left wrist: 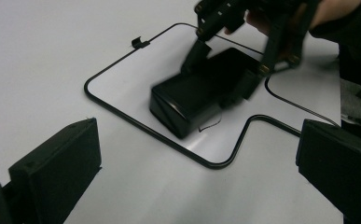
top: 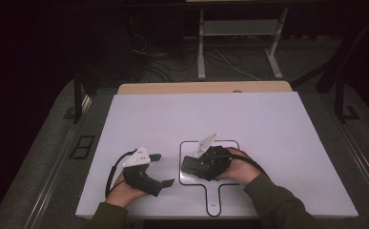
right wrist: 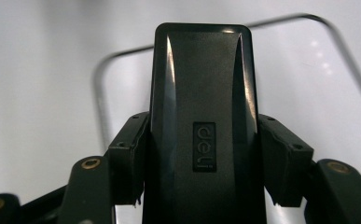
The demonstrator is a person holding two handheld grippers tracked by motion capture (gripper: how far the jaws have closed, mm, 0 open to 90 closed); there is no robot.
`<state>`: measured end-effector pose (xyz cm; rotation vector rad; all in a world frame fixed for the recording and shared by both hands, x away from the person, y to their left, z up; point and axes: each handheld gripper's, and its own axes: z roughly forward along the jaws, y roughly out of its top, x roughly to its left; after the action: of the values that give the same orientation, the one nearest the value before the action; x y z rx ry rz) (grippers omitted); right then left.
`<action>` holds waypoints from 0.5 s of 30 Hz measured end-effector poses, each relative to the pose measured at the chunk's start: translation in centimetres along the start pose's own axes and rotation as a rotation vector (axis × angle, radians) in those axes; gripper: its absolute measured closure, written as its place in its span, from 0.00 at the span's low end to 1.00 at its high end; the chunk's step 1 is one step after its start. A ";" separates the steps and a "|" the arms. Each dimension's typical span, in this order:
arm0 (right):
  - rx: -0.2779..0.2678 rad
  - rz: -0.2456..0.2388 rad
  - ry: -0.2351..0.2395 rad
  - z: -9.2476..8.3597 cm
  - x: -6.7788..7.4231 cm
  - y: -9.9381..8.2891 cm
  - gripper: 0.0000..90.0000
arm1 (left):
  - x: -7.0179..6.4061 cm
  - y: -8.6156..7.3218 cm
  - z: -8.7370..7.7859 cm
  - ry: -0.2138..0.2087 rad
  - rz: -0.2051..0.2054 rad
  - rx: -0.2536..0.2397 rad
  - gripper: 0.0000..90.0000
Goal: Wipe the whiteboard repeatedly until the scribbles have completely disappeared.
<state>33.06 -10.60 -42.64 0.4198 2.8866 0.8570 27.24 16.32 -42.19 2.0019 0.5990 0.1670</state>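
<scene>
Black box (right wrist: 201, 116) is clamped by the right tool (top: 202, 164) above the outlined area (left wrist: 122, 60), probably for placing; the left tool (top: 159, 170) is held released.

The black box (right wrist: 201, 126) bears a small raised label reading "deli".

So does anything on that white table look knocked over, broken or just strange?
Nothing stands out. The right gripper is shut squarely on a black box marked "deli", inside the black outline drawn on the white table. The left gripper is open, off to the side. I see no spill or damage.
</scene>
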 end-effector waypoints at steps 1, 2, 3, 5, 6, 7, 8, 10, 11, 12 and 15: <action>0.000 0.016 -0.014 -0.1 -0.5 -0.2 0.43 | 0.0 0.0 0.0 0.000 -0.002 -0.001 0.00; -0.001 0.035 -0.027 -0.2 -1.2 -0.4 0.43 | 0.0 0.0 0.0 0.000 -0.002 0.000 0.00; -0.003 0.045 -0.036 -0.3 -1.5 -0.5 0.43 | 0.0 0.0 0.0 0.000 -0.001 0.001 0.00; -0.007 0.076 -0.047 -0.4 -2.3 -0.9 0.43 | 0.0 0.0 0.1 0.000 -0.001 0.003 0.00; -0.010 0.084 -0.049 -0.4 -2.6 -1.0 0.43 | 0.0 0.0 0.1 -0.001 0.000 0.003 0.00; -0.011 0.083 -0.048 -0.4 -2.6 -1.0 0.43 | 0.0 0.0 0.1 -0.002 0.001 0.004 0.00; -0.008 0.077 -0.055 -0.4 -2.4 -0.9 0.43 | 0.0 0.0 0.1 -0.002 0.001 0.004 0.00; -0.011 0.062 -0.044 -0.2 -2.0 -0.7 0.43 | 0.0 0.0 0.1 -0.002 0.000 0.005 0.00; -0.013 0.050 -0.035 -0.1 -1.6 -0.4 0.43 | 0.0 0.0 0.1 -0.002 0.001 0.005 0.00; -0.012 0.038 -0.029 0.1 -1.3 -0.2 0.43 | 0.0 0.0 0.1 -0.002 0.001 0.005 0.00; -0.008 -0.013 -0.011 0.5 -0.2 0.6 0.43 | 0.0 0.0 0.1 -0.001 0.000 0.003 0.00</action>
<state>33.48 -9.94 -42.76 0.4027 2.8710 0.8616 27.27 16.28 -42.21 2.0051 0.5988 0.1656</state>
